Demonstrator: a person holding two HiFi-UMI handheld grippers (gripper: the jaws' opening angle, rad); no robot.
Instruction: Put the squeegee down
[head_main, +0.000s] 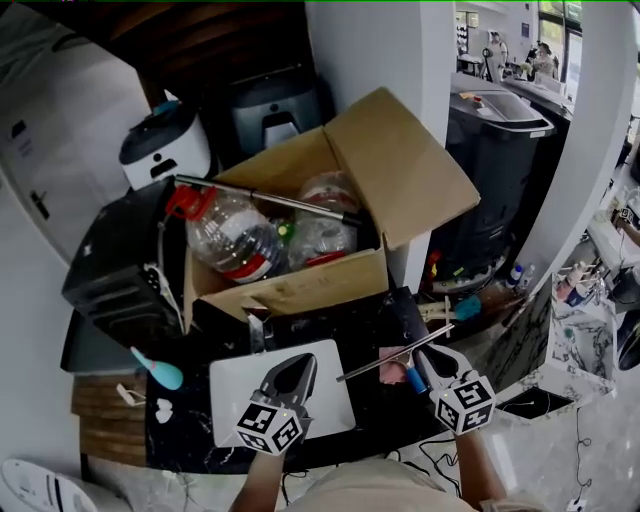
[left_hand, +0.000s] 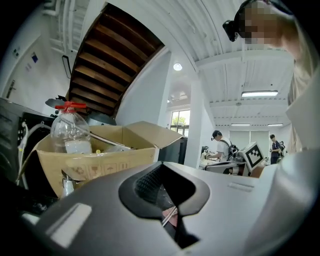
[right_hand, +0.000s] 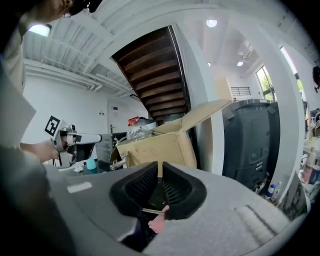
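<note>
**A:** How do the fingers of the right gripper (right_hand: 160, 169) stand?

**B:** They are drawn close, but a thin slit is left between the ribbed pads (right_hand: 142, 187). The cardboard box (right_hand: 165, 142) shows through that slit. Nothing is pinched, so the grip is released.

**A:** Where is the squeegee?

**B:** The squeegee (head_main: 372, 365) is a thin metal bar with a blue part. It lies crosswise beneath those fingers and seems to rest on the black counter (head_main: 330, 325), just in front of the box on the person's side. It runs under both jaws, not between the pads.

**A:** And the left gripper?

**B:** The left gripper (head_main: 303, 362) is clenched, tips meeting, and it grasps nothing. It hangs over a white board (head_main: 335, 405) in front of the box, beside the squeegee's near end and apart from it.

**A:** How are the arms posed?

**B:** Both forearms (head_main: 470, 470) come up from the lower edge of the head view. Both grippers point toward the box with their marker cubes (head_main: 270, 425) on top. The left one is about level. The right one slants leftward and dips a little.

**A:** Is there any writing?

**B:** The box's front wall carries a row of printed handling symbols (left_hand: 95, 171), and any words there are too small to read. The cubes bear black-and-white square patterns.
</note>
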